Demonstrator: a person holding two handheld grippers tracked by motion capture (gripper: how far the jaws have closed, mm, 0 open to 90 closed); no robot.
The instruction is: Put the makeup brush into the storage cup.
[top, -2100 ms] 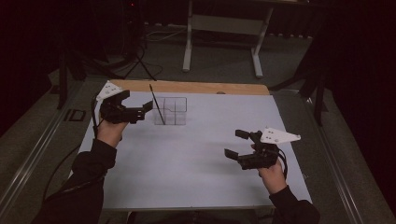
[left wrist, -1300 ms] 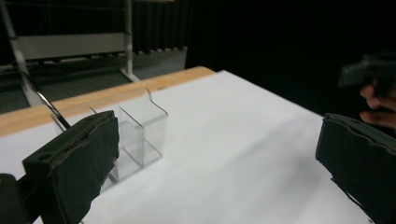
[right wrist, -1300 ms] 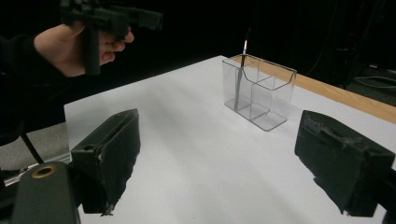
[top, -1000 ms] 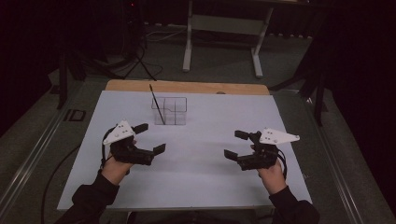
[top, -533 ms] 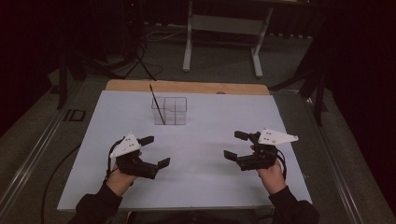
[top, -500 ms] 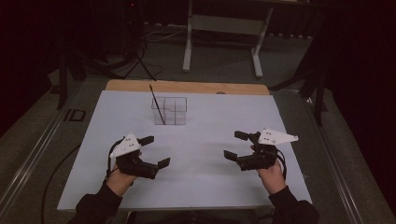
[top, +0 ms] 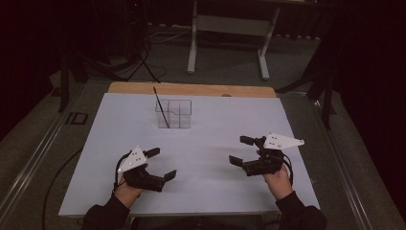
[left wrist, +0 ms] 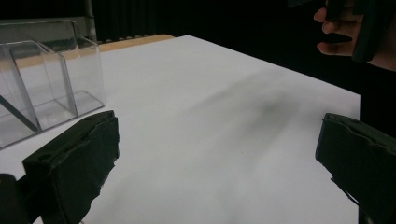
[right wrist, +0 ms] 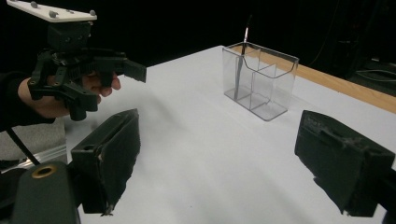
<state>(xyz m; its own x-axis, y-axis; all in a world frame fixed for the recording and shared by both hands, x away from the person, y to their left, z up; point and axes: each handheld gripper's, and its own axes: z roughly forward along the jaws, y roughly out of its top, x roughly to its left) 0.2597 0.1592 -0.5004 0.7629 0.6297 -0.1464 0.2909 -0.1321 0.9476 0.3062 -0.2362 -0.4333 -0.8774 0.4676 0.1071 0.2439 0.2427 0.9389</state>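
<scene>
- High view: clear plastic compartmented organizer box [top: 173,114] sits toward the far edge of the white table sheet [top: 201,139], left of centre, upright.
- Thin dark stick [top: 161,107] stands tilted in the box's left compartment, top end leaning out past the rim to the left.
- Right gripper view shows the same box [right wrist: 259,80], stick [right wrist: 241,60] in the compartment on its left side there; other compartments look bare.
- Left gripper [top: 159,164]: near the front-left of the sheet, jaws spread wide, holding nothing. Well apart from the box.
- Left gripper view: both black jaws far apart, bare sheet [left wrist: 210,135] between them, box [left wrist: 46,74] at upper left.
- Right gripper [top: 243,150]: front-right of the sheet, jaws likewise released, nothing between them.
- Wooden board edge [top: 191,89] shows beyond the sheet's far side; metal table legs [top: 227,38] stand on the floor behind.
</scene>
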